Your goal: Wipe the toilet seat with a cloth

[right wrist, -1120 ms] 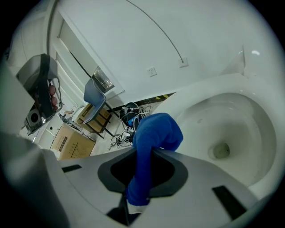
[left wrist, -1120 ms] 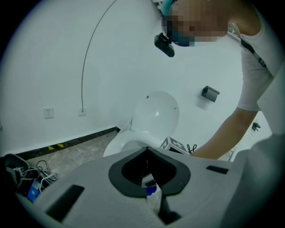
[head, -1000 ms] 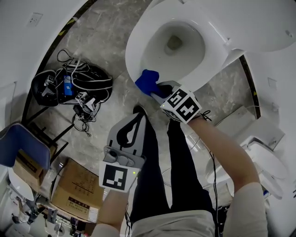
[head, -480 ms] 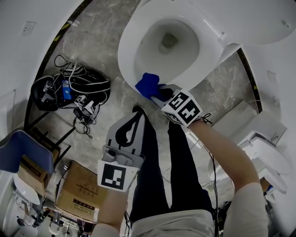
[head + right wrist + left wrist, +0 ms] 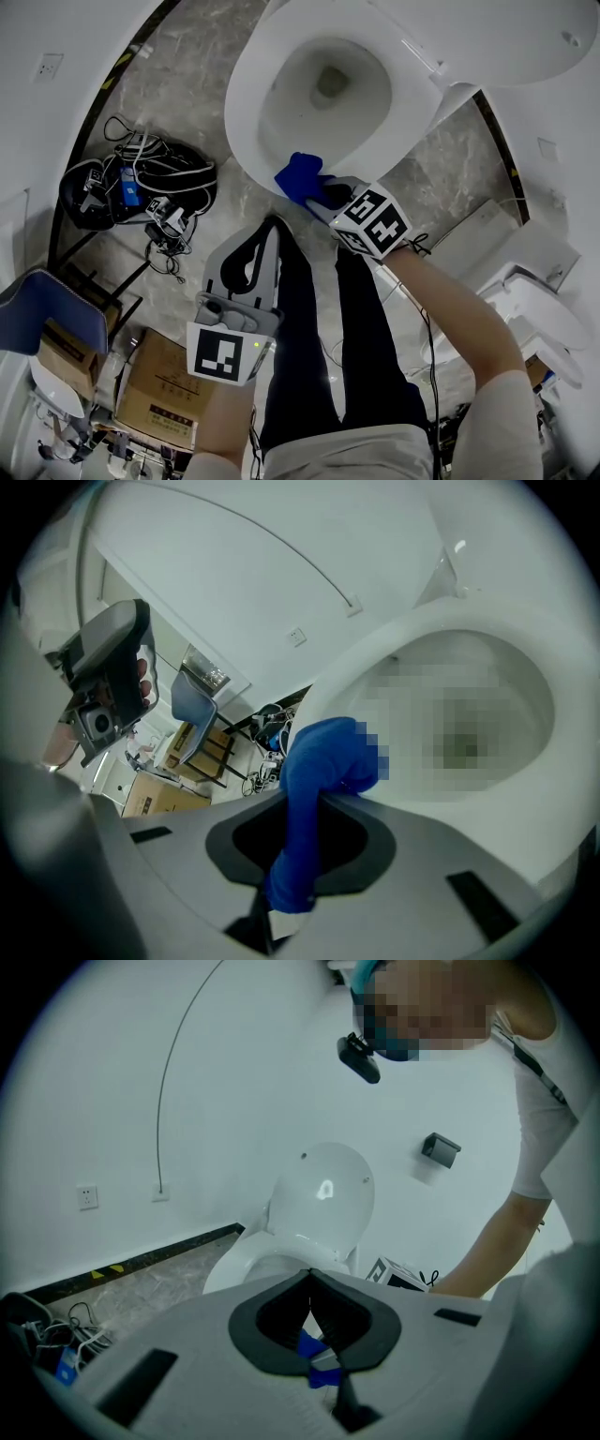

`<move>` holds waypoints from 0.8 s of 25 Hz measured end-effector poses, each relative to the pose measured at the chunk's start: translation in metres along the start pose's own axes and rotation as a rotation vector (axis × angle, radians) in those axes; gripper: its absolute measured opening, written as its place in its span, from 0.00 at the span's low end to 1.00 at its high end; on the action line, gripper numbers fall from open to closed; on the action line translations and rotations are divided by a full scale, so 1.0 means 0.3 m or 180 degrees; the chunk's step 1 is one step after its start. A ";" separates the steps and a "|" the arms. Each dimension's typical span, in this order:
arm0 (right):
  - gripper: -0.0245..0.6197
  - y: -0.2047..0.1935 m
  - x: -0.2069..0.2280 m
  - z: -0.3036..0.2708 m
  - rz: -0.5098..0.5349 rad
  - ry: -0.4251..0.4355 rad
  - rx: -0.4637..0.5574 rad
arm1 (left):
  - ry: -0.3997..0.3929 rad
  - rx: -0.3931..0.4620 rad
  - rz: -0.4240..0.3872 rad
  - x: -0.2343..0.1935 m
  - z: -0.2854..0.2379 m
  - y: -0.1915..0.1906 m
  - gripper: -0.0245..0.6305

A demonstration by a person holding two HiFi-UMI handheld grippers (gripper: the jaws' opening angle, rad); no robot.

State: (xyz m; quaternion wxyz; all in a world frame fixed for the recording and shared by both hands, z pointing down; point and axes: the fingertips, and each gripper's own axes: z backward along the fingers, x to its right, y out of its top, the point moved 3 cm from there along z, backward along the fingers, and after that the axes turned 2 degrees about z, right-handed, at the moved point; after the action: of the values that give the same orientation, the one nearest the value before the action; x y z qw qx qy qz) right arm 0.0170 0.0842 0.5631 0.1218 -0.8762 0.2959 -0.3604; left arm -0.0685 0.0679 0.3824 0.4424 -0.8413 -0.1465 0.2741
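The blue cloth (image 5: 302, 178) lies on the edge of the toilet seat (image 5: 246, 103) nearest the person, draped over the rim. In the right gripper view the cloth (image 5: 323, 761) is a long bunched strip. Its long axis runs up out of the jaws towards the seat (image 5: 375, 658), and its far end curls over the white rim. The right hand-held gripper (image 5: 323, 192) is clamped on the lower part of the strip, with a short tail hanging below the jaws (image 5: 305, 808).

The left hand-held gripper (image 5: 267, 232) hovers over the floor, just beside the person's dark trouser leg (image 5: 361, 347) and apart from the toilet. Its jaws are together with nothing between them (image 5: 309, 1283). The blue seen through their opening is the cloth beyond.

The floor (image 5: 187, 84) is grey veined stone, bounded by a curved white wall with a dark skirting strip. On it, left of the toilet, sit a tangle of cables and black gear (image 5: 141, 178), a blue chair (image 5: 42, 305) and a cardboard box (image 5: 155, 389).

Only the left gripper view shows the lid (image 5: 323, 1194) standing upright against the wall, a wall socket (image 5: 87, 1196) and a small dark fitting (image 5: 441, 1149). Only the right gripper view shows the cloth's fold on the rim close up.
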 end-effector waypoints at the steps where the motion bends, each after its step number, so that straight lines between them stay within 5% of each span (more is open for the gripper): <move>1: 0.12 -0.007 0.006 0.007 -0.0016 -0.0002 0.0000 | -0.0007 0.0024 -0.0008 0.004 -0.006 0.004 0.05; 20: 0.12 -0.113 0.122 0.130 -0.0307 -0.0235 0.0223 | -0.0045 -0.0069 0.0009 0.062 -0.054 -0.017 0.05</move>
State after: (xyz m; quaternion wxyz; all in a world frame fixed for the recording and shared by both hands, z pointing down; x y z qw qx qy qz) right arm 0.0798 0.0891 0.5703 0.1457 -0.8973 0.2358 -0.3435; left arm -0.0440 0.0692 0.3879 0.4318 -0.8442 -0.1514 0.2790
